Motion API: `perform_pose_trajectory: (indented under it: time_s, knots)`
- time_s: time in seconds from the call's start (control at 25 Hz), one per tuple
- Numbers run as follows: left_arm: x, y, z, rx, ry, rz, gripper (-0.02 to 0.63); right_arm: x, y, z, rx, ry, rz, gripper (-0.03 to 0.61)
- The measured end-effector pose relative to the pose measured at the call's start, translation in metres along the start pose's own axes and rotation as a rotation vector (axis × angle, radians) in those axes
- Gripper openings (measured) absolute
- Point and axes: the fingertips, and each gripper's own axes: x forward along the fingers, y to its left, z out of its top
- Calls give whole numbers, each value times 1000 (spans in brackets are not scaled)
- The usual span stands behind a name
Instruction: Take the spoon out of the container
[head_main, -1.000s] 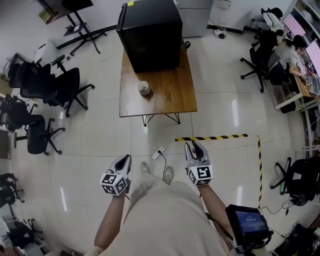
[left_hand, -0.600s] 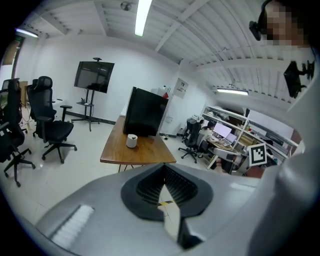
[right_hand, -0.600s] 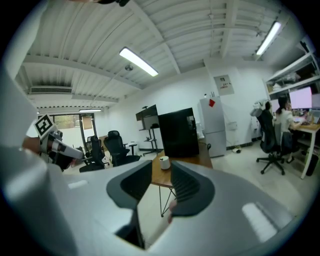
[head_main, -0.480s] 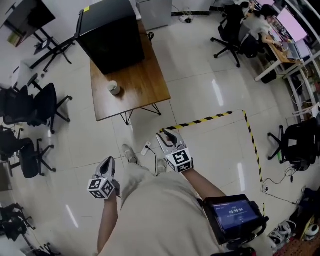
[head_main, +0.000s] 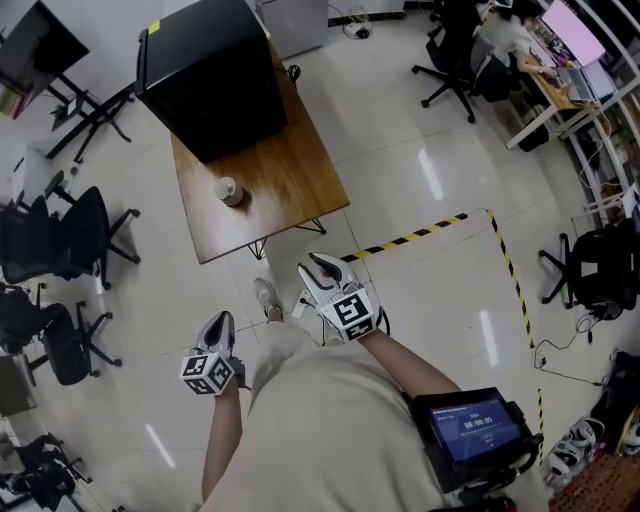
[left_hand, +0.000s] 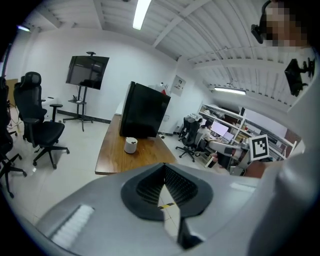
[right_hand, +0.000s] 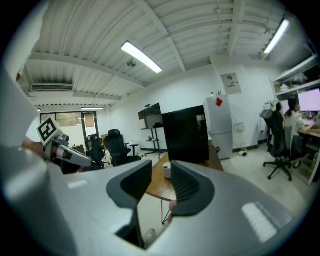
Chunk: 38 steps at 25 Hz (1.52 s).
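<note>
A small white container (head_main: 230, 190) stands on the wooden table (head_main: 290, 185), in front of a black cabinet (head_main: 210, 75). It is also in the left gripper view (left_hand: 131, 145) and between the right jaws in the right gripper view (right_hand: 167, 170). The spoon is too small to make out. Both grippers hang over the floor, well short of the table. My right gripper (head_main: 316, 266) is ahead, pointing at the table, open and empty (right_hand: 161, 176). My left gripper (head_main: 221, 324) is lower and further back, with its jaw tips touching and nothing held (left_hand: 164, 166).
Black office chairs (head_main: 60, 240) stand left of the table. Yellow-black floor tape (head_main: 410, 240) runs right of my right gripper. People sit at desks (head_main: 500, 30) at the far right. A tablet (head_main: 470, 430) hangs at the person's waist. The table rests on thin wire legs.
The person has stepped and turned, so the table now sits further left and nearer in view. My right gripper has moved forward toward the table; my left gripper has dropped back.
</note>
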Motion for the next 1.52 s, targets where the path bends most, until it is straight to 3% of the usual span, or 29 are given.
perform_pose_trajectory:
  time_s: [0.56, 0.88, 1.04, 1.2, 1.52]
  knots:
    - [95, 82, 94, 96, 134, -200, 5, 159, 1, 28, 26, 140, -73, 120]
    - [122, 139, 125, 71, 127, -227, 5, 223, 0, 23, 48, 217, -137, 120]
    - [125, 162, 135, 97, 141, -245, 4, 247, 3, 19, 60, 241, -165, 120]
    - [137, 179, 150, 121, 137, -265, 4, 268, -1, 19, 65, 259, -186, 120]
    - [144, 192, 148, 83, 168, -281, 3, 282, 4, -1, 62, 348, -204, 120]
